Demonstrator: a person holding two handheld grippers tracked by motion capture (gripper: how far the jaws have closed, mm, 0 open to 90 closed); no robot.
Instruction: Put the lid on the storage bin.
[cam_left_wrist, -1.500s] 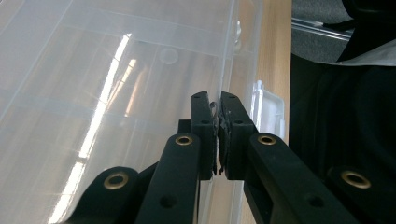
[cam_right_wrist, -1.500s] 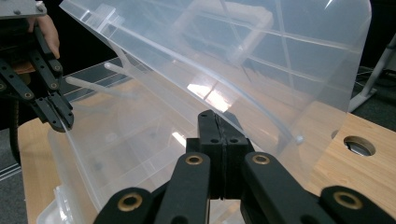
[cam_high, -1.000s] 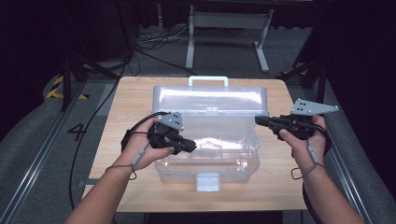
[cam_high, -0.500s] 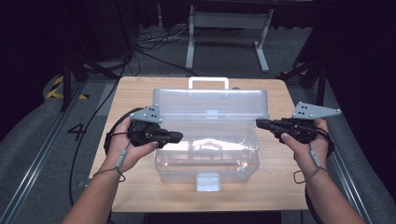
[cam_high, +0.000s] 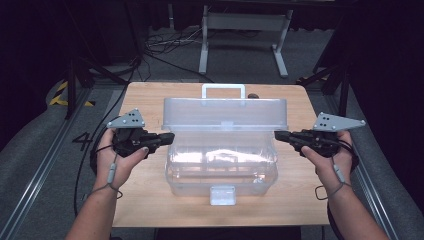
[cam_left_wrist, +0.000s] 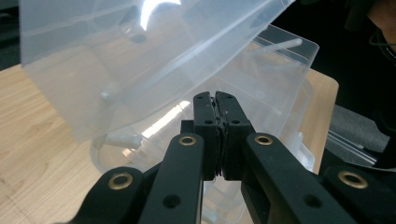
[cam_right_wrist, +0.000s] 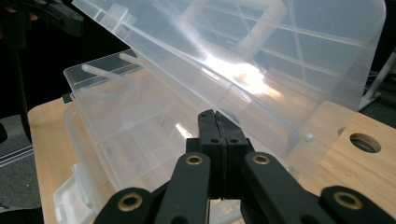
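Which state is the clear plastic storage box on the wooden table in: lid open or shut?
Open. The clear plastic storage box has its hinged translucent lid raised behind the tub, white carry handle uppermost, and its front latch hangs free.

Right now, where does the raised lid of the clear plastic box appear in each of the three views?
High view: the lid stands at the centre, behind the box base.
Left gripper view: it fills the upper left, above the shut jaws.
Right gripper view: it slants across the top right.
Shared landmark: the wooden table.
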